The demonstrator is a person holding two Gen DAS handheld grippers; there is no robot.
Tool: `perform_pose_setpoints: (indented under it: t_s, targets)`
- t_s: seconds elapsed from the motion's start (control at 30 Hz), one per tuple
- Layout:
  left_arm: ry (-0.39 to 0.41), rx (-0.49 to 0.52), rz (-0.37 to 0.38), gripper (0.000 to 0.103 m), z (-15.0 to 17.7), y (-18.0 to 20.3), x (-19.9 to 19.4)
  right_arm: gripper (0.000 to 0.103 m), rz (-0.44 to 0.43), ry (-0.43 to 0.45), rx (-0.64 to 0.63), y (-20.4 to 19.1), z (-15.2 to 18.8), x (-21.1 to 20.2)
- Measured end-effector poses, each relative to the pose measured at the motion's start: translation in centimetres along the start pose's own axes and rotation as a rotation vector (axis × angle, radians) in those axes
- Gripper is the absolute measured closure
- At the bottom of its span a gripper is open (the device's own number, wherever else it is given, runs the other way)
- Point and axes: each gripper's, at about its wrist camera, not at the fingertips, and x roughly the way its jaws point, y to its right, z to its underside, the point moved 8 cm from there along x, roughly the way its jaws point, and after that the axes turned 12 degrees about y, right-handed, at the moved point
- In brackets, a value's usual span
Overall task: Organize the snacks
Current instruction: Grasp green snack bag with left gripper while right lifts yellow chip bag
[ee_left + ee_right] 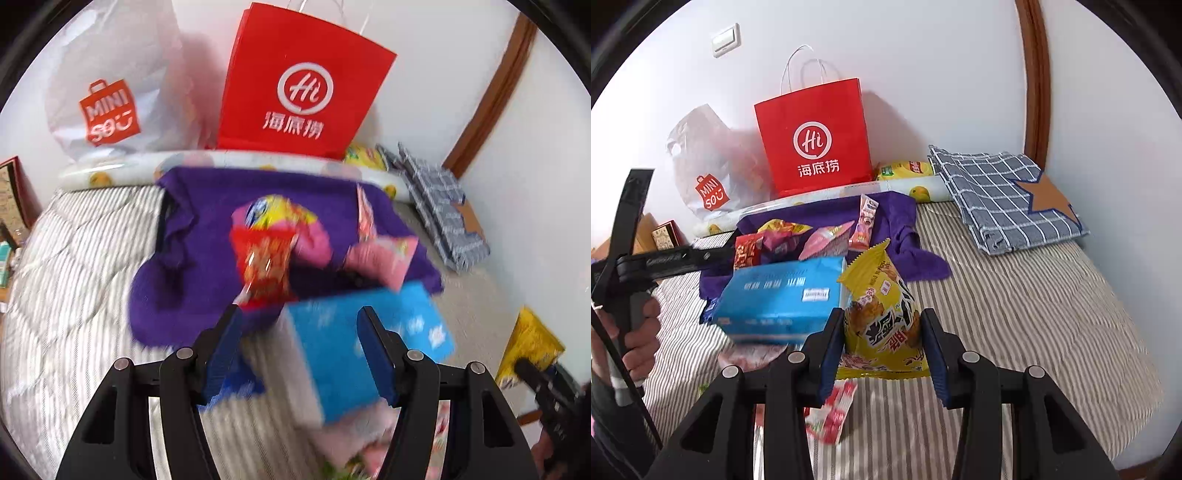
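Right gripper (pixel 882 339), lower centre, clamps the yellow snack bag (pixel 882 314). Left gripper (pixel 299 328), lower centre, stands half-open, holding nothing, over the blue box (pixel 369 339).

Both wrist cameras look forward and steeply down over a striped bed (pixel 1015 314) toward the far wall, close to the snacks (left view blurred). Both share the red bag (pixel 303 85) and blue box (pixel 783 295).

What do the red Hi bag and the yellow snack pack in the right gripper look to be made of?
Red bag: likely matte paper; it stands stiff with crisp folds and thin white cord handles. Yellow snack pack, clamped in the right gripper: probably glossy plastic film; it shows sheen, crinkles and a zigzag-cut top edge.
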Motion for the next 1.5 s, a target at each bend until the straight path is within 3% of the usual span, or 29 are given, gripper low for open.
perform_pose_setpoints:
  t_s: [0.1,0.27,0.53,0.7,0.97,1.1,1.23,1.27,1.5]
  targets:
    - [-0.015,-0.005,-0.005,0.039,1.6,-0.6,-1.6,0.064,-0.005,-0.016,0.028,-0.1,1.0,-0.4]
    - [-0.046,-0.032,0.056,0.039,4.6,0.1,-4.0,0.064,0.024,-0.002,0.003,-0.3,0.9,-2.0]
    - [-0.104,0.054,0.085,0.039,7.7,3.4,-5.6,0.064,0.085,0.017,-0.012,1.5,0.6,-5.6]
    - [-0.085,0.036,0.115,0.035,8.8,4.1,-6.7,0.064,0.089,0.022,0.0,2.5,1.1,-6.6]
    - [-0.136,0.106,0.136,0.035,12.0,6.2,-6.2,0.064,0.092,0.026,-0.01,2.8,1.7,-8.4]
    - [-0.179,0.125,0.042,0.035,13.7,5.9,-4.3,0.064,0.089,0.02,-0.002,3.2,2.0,-9.2]
    - [-0.168,0.076,0.043,0.053,14.0,5.7,-3.3,0.064,0.085,0.014,-0.003,3.5,2.3,-10.0]
    - [-0.166,0.06,0.048,0.062,13.9,5.7,-3.2,0.064,0.086,0.011,-0.008,3.5,2.4,-10.2]
    - [-0.115,0.034,0.018,0.065,12.8,4.8,-5.8,0.064,0.059,-0.012,-0.013,2.2,3.5,-10.3]
